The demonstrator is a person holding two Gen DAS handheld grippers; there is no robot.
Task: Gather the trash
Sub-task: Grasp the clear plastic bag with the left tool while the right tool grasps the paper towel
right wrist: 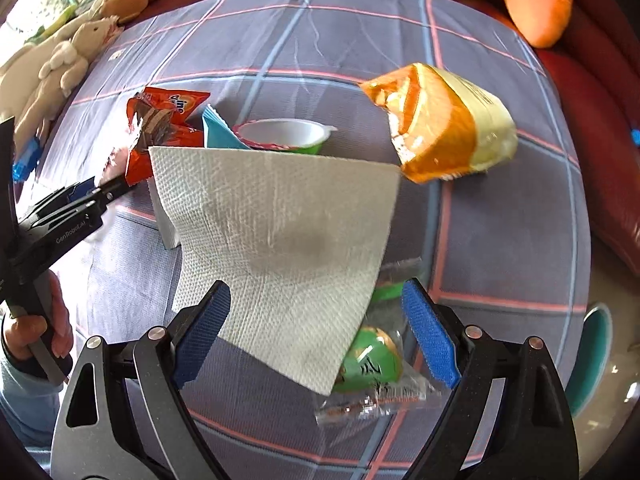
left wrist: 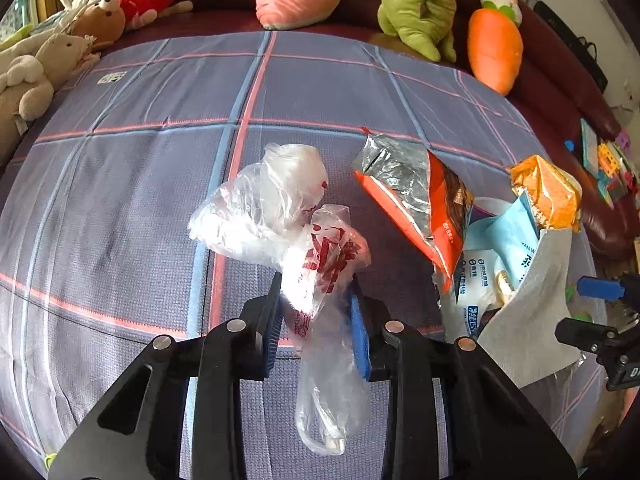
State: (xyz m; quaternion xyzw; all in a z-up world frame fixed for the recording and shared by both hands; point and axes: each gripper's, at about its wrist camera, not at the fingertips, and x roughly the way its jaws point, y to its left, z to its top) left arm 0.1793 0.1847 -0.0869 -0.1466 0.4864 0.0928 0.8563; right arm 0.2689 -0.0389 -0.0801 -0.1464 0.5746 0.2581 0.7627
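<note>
The left gripper [left wrist: 316,320] has its jaws pinched on a crumpled clear plastic bag [left wrist: 280,216] over the plaid cloth [left wrist: 120,200]. The right gripper [right wrist: 316,336] gapes wide, empty, above a paper towel [right wrist: 276,232]. Wrappers, an orange snack bag [right wrist: 444,140] and a yogurt cup [right wrist: 284,136] still lie uncollected.

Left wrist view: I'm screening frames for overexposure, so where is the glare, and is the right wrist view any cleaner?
Left wrist view: the clear plastic bag blows out white near the left gripper. Right wrist view: no blown highlights on the paper towel, only its shadow; fisheye bending in both.
</note>
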